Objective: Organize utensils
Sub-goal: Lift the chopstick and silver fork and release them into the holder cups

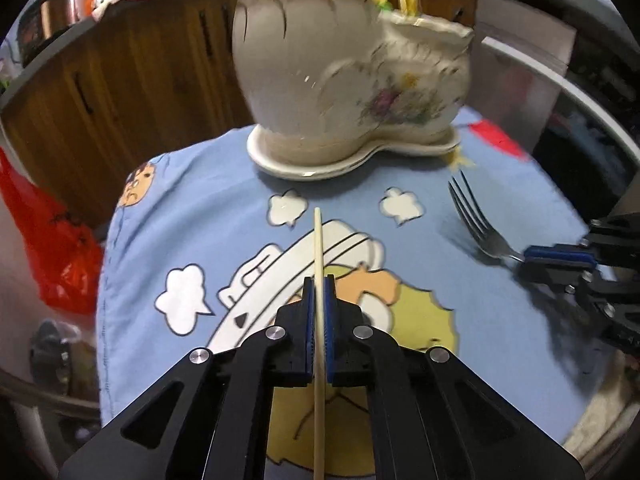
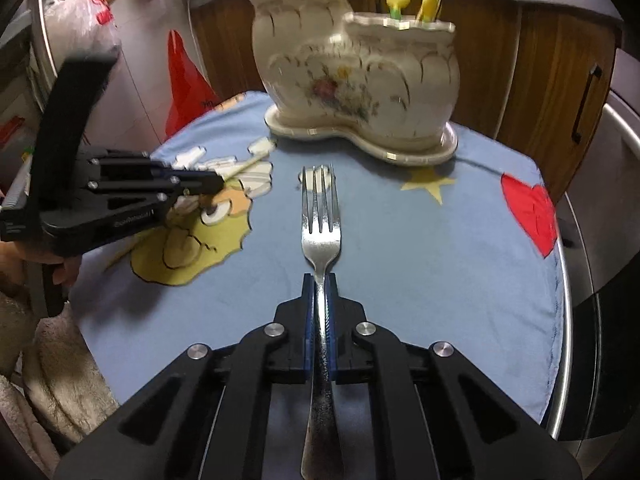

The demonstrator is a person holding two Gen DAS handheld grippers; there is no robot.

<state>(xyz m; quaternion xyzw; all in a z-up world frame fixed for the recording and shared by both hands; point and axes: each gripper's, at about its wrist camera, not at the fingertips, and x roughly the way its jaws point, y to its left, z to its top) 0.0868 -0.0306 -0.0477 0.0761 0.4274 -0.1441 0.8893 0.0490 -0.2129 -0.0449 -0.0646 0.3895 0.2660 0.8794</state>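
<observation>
**A:** Gripping both utensils right now, far as we can see. Our left gripper [image 1: 319, 280] has its blue pads pinched tight on a pale chopstick [image 1: 318, 240], which runs straight out between the fingers and points toward the holder. Our right gripper [image 2: 319, 280] is clamped on the neck of a metal fork [image 2: 321, 220], tines forward, handle running back under the camera.

**B:** Yep, and we've got both hovering above the blue cartoon tablecloth [image 2: 420, 248]. Further out, the cream ceramic utensil holder [image 2: 356, 76] sits on its matching saucer at the far edge of the cloth, with yellow-handled pieces [image 2: 430, 4] poking out of the lower compartment. Behind that we see wooden cabinets [image 1: 132, 92].
</observation>
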